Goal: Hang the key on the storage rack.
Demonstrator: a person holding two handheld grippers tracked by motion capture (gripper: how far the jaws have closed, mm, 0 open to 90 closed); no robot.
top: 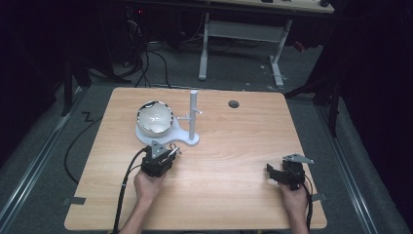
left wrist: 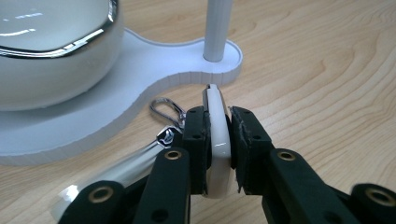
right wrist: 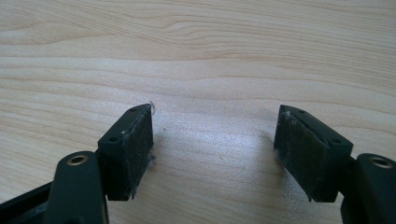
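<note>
My left gripper point(top: 171, 152) point(left wrist: 217, 140) is shut on a flat, glossy white fob point(left wrist: 218, 154), held on edge between the jaws. A small metal clasp point(left wrist: 164, 108) hangs off its left side, just at the edge of a white stand base point(left wrist: 154, 70) point(top: 187, 140). On that base sits a white bowl point(top: 155, 117) point(left wrist: 51, 60) with a chrome rim. A white post point(top: 194, 114) point(left wrist: 218, 28) with short pegs rises from it. My right gripper point(top: 271, 171) point(right wrist: 215, 144) is open over bare wood near the table's front right.
The wooden table point(top: 234, 146) has a dark round hole point(top: 234, 104) near its far edge. Beyond the table stand white desk legs point(top: 204, 48) and cables on a grey floor.
</note>
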